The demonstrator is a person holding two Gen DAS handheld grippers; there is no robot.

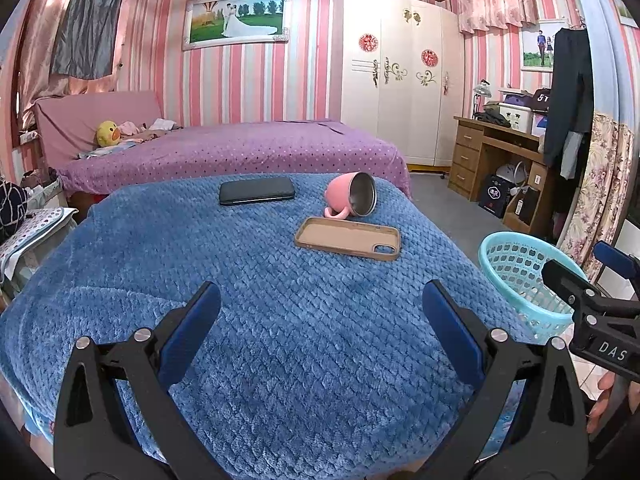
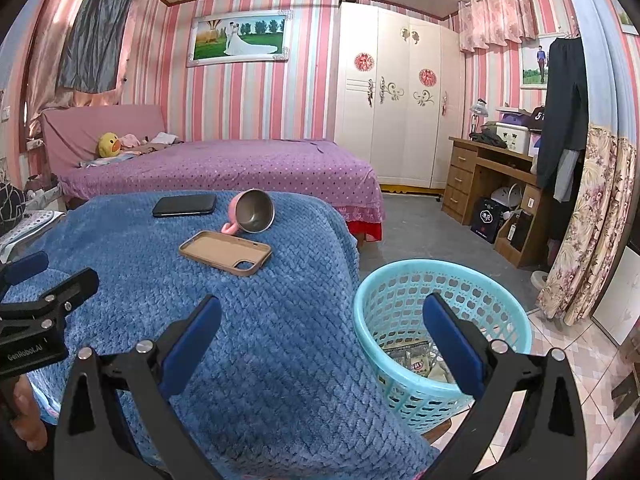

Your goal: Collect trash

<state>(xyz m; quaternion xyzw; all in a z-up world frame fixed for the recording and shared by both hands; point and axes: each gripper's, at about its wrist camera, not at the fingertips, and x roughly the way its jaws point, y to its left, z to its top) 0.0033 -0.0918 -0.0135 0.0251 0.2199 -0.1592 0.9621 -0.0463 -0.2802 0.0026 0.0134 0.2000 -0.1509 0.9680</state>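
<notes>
Left gripper (image 1: 322,312): fingers spread wide, holding nothing.
Right gripper (image 2: 322,320): spread, holding nothing.
Basket (image 2: 400,280): wrappers inside, partly hidden.
Blanket (image 1: 280,320): hides what lies beneath.

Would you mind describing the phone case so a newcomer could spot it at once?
Start at the blue blanket covering the near surface. Towards its far right lies the tan phone case, flat and hollow side up, just in front of the tipped pink mug. Unlike the black phone further back, it is tan, empty, with a camera cutout.
</notes>
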